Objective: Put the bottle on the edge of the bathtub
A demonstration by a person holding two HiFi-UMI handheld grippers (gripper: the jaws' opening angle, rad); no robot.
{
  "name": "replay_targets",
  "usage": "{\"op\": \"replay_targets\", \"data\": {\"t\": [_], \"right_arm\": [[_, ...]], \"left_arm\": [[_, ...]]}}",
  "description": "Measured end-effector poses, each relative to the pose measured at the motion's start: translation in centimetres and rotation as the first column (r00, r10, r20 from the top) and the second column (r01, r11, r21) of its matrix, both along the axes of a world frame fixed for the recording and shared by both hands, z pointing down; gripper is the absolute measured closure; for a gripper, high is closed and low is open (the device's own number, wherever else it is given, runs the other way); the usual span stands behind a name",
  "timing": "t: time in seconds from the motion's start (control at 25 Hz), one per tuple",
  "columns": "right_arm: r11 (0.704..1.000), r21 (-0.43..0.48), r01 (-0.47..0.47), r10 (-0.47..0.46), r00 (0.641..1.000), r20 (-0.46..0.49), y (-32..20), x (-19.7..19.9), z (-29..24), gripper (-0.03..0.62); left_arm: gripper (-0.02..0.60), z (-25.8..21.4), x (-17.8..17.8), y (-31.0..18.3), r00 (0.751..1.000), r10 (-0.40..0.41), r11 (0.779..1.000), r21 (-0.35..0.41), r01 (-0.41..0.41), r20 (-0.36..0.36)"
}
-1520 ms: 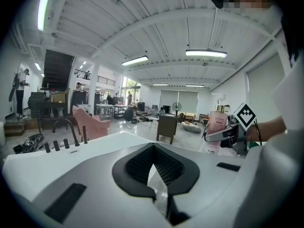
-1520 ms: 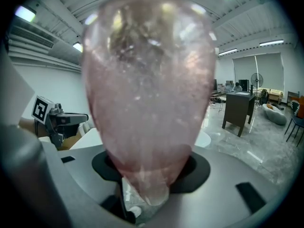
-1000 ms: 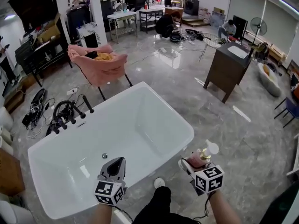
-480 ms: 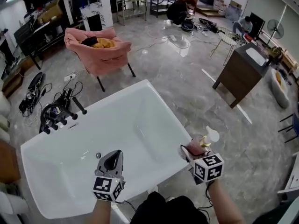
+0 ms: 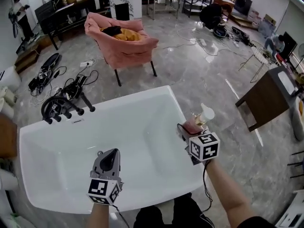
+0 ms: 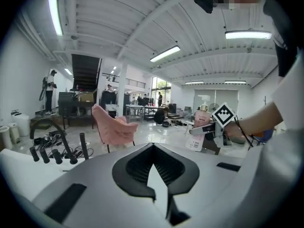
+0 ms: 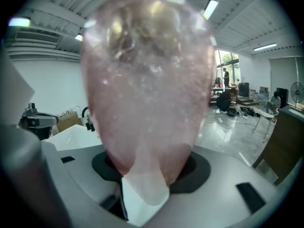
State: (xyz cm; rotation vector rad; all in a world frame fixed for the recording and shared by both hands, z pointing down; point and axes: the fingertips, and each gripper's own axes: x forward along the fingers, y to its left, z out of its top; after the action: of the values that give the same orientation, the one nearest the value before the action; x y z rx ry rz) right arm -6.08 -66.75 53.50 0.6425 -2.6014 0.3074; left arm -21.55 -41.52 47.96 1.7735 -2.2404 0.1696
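A pink bottle [image 5: 193, 124] with a white pump top is held upright in my right gripper [image 5: 190, 128], whose jaws are closed on its body. It hangs just over the right rim of the white bathtub [image 5: 95, 106]. In the right gripper view the bottle [image 7: 147, 89] fills the space between the jaws of the right gripper [image 7: 145, 184], with the bathtub [image 7: 71, 134] to the left. My left gripper [image 5: 110, 156] is shut and empty above the tub's near side. The left gripper view looks past the left gripper [image 6: 152, 167] to the bottle [image 6: 202, 120].
A black tap set [image 5: 61, 109] stands at the tub's far left rim, with cables on the floor behind it. A pink armchair [image 5: 122, 42] stands beyond the tub and a dark wooden cabinet [image 5: 268, 96] to the right. People work at the back of the room.
My right gripper has carried the bottle left, from beside the tub to over its right rim. The left gripper stays over the tub. The head view has shifted.
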Motion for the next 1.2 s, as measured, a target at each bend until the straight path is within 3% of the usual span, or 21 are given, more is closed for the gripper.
{"op": "replay_targets", "data": {"t": [0.28, 0.52, 0.84, 1.2], "right_arm": [[0.998, -0.022, 0.061, -0.060, 0.997, 0.053, -13.6, -9.6, 6.7, 0.353], [0.994, 0.010, 0.112, -0.112, 0.993, 0.032, -21.9, -14.9, 13.6, 0.353], [0.984, 0.062, 0.165, -0.167, 0.985, 0.041, -28.3, -21.9, 17.8, 0.353], [0.980, 0.060, 0.192, -0.193, 0.981, 0.024, -30.5, -25.6, 20.6, 0.353]], "left_arm": [[0.568, 4.9, -4.4, -5.8, 0.981, -0.194, 0.981, -0.011, 0.194, -0.004], [0.568, 9.5, -6.4, -10.2, 0.959, -0.285, 0.958, -0.033, 0.285, 0.005], [0.568, 14.3, -8.1, -14.8, 0.943, -0.329, 0.944, -0.011, 0.330, 0.040], [0.568, 17.5, -8.3, -16.4, 0.943, -0.331, 0.943, -0.012, 0.331, 0.032]]}}
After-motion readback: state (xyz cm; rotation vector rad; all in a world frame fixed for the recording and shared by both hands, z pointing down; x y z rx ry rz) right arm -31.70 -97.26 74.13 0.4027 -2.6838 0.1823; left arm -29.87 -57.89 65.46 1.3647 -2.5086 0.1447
